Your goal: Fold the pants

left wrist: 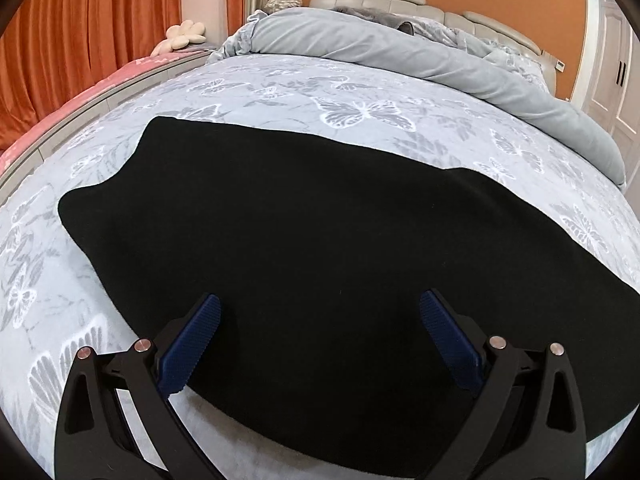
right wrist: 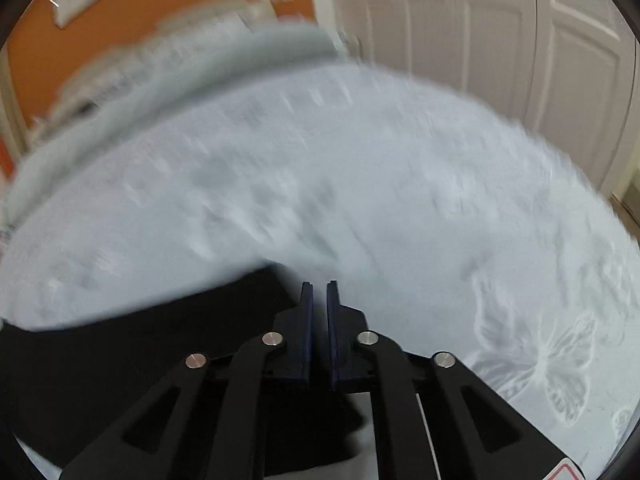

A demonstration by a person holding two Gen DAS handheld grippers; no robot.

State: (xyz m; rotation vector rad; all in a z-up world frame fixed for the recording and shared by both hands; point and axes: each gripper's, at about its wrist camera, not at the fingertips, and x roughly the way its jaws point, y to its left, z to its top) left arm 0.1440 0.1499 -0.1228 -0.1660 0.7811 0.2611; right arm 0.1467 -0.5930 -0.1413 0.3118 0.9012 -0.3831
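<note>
Left wrist, gripper (left wrist: 320,316) spread above pants (left wrist: 320,220)

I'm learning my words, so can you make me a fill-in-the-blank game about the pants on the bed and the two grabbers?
1. The pants lying on the bed are the colour ____.
2. The bedsheet is printed with pictures of ____.
3. The left gripper has its jaws wide ____ above the pants.
4. The curtains by the bed are the colour ____.

Missing words: black; butterflies; open; orange
</note>
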